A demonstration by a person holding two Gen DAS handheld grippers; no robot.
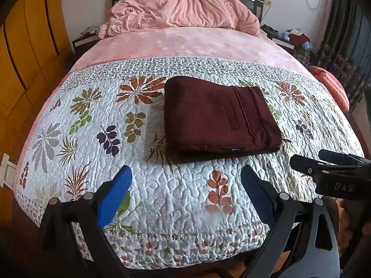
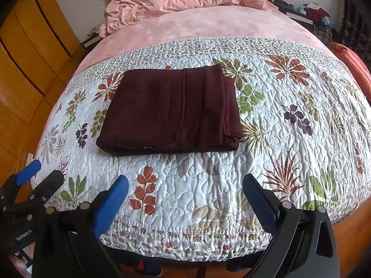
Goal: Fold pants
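Floral quilt (image 1: 162, 197) on bed, folded maroon pants (image 1: 218, 115) resting, left gripper (image 1: 186, 180) and right gripper (image 2: 185, 191) fingers wide, empty

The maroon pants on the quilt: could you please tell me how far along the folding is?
Done: the dark maroon fabric pants lie in a compact folded rectangle on the white floral quilt. In hand: nothing; the left gripper and right gripper are open, short of them. Left: seemingly nothing.

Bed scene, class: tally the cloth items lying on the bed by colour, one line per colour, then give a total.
Maroon: 1, the folded pants
Pink: 1, the crumpled blanket
White floral: 1, the quilt
Total: 3
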